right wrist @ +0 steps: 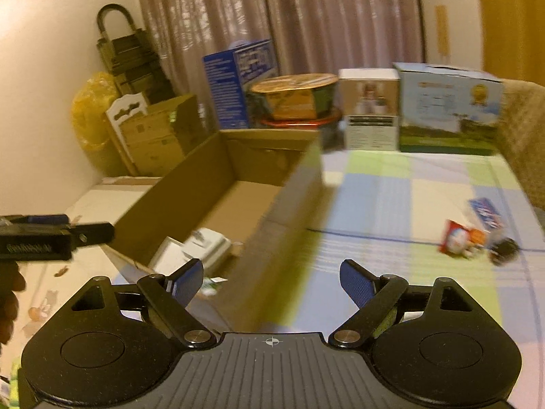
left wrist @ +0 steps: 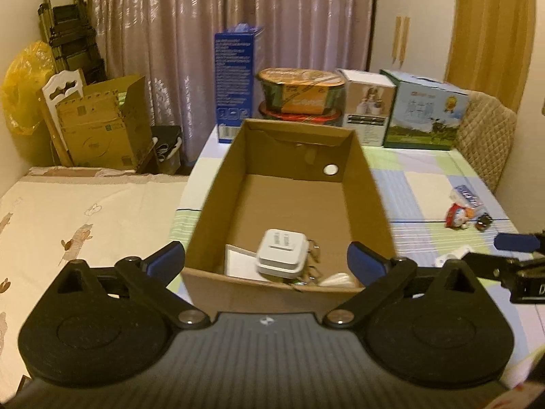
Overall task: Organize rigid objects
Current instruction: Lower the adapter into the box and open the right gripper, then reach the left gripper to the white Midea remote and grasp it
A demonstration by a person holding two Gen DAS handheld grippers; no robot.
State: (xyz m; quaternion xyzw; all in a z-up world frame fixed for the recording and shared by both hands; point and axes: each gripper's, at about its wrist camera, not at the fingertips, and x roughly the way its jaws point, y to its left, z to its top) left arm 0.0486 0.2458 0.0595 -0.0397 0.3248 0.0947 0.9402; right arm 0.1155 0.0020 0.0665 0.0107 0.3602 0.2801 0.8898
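Left gripper (left wrist: 266, 261): your jaws stand wide, empty, straddling the cardboard box (left wrist: 371, 184).
Right gripper (right wrist: 271, 284): released, holding nothing.
Box contents: white adapter (left wrist: 282, 257); the rest possibly keys, blurred.

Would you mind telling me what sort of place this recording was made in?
Most likely a room in someone's home: a table under a pastel checked cloth, long curtains behind it, and stacked instant noodle bowls among household boxes.

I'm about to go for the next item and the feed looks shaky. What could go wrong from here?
1. The right gripper straddles the cardboard box wall; swinging right could drag the box.
2. The remaining small toys lie close together on the tablecloth, so one grab might knock the others.
3. The right view is blurred, so aim may be off.
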